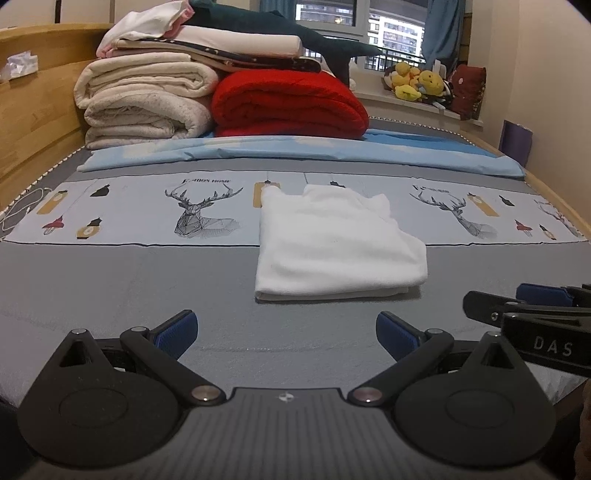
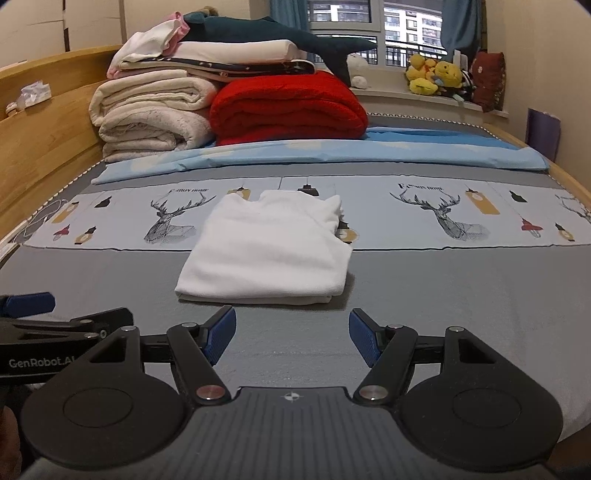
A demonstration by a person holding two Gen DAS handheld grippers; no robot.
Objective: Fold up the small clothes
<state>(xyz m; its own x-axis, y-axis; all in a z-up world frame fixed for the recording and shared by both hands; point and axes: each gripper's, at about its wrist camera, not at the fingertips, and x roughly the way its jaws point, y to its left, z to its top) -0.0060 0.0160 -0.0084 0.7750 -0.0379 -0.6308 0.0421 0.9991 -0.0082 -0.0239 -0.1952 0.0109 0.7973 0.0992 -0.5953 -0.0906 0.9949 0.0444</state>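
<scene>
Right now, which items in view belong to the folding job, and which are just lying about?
Job: folded white cloth garment; left gripper, open; right gripper, open.

Lying about: folded red fleece blanket; cream folded blankets; yellow plush toys; dark teal plush shark.

— What is the garment like?
— A small white garment [image 1: 338,243], soft and plain, folded into a compact, roughly rectangular stack with several layers showing along its near edge.

— Where does it lie?
— Flat on the bed, just right of centre in the left wrist view and centre-left in the right wrist view [image 2: 269,251]. Its near half lies on the grey cover; its far half overlaps the pale printed strip with the deer drawings.

— Is it tidy?
— Mostly; the far edge is uneven, with two small peaks sticking up.
</scene>
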